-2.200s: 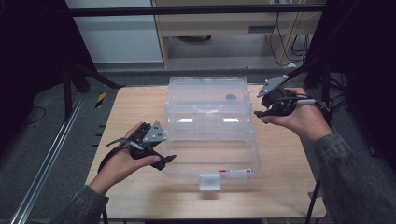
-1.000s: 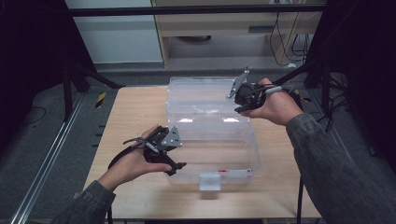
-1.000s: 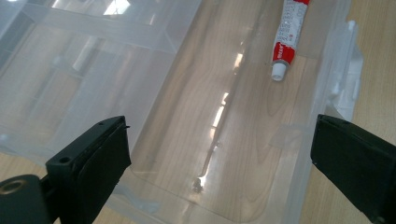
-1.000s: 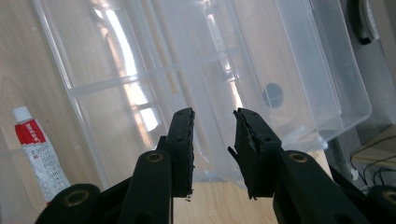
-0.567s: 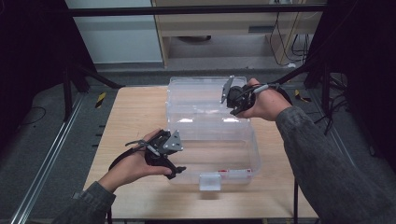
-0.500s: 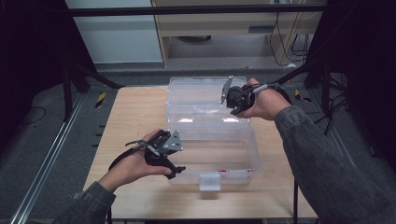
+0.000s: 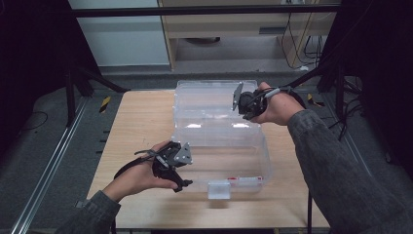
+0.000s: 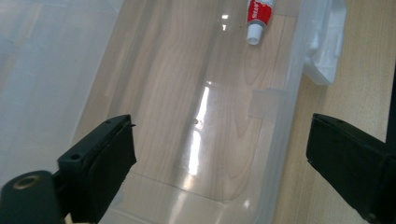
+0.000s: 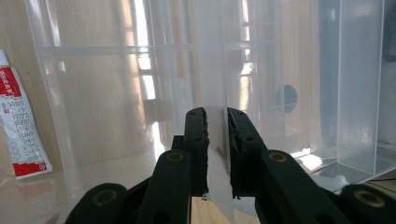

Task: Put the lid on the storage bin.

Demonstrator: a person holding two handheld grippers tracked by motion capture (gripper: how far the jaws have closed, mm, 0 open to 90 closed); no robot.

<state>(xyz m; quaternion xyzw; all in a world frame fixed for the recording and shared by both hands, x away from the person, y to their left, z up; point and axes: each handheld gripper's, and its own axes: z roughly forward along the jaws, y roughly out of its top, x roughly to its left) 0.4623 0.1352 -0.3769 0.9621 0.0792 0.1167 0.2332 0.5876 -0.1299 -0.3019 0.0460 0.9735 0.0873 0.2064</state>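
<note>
— Leftmost, what appears on the wooden table [image 7: 141,122]?
— Left gripper [image 7: 181,168], jaws spread wide and holding nothing, hovering at the near-left corner of the clear plastic bin [image 7: 219,141].
— And within the bin?
— A red-and-white tube [image 8: 258,16] lying on its floor near the front wall, beside the white latch [image 7: 218,189].
— Farther right?
— Right gripper [image 9: 216,140], jaws clenched on a thin clear wall, apparently the bin's raised lid [image 7: 214,95], at the far-right side.
</note>
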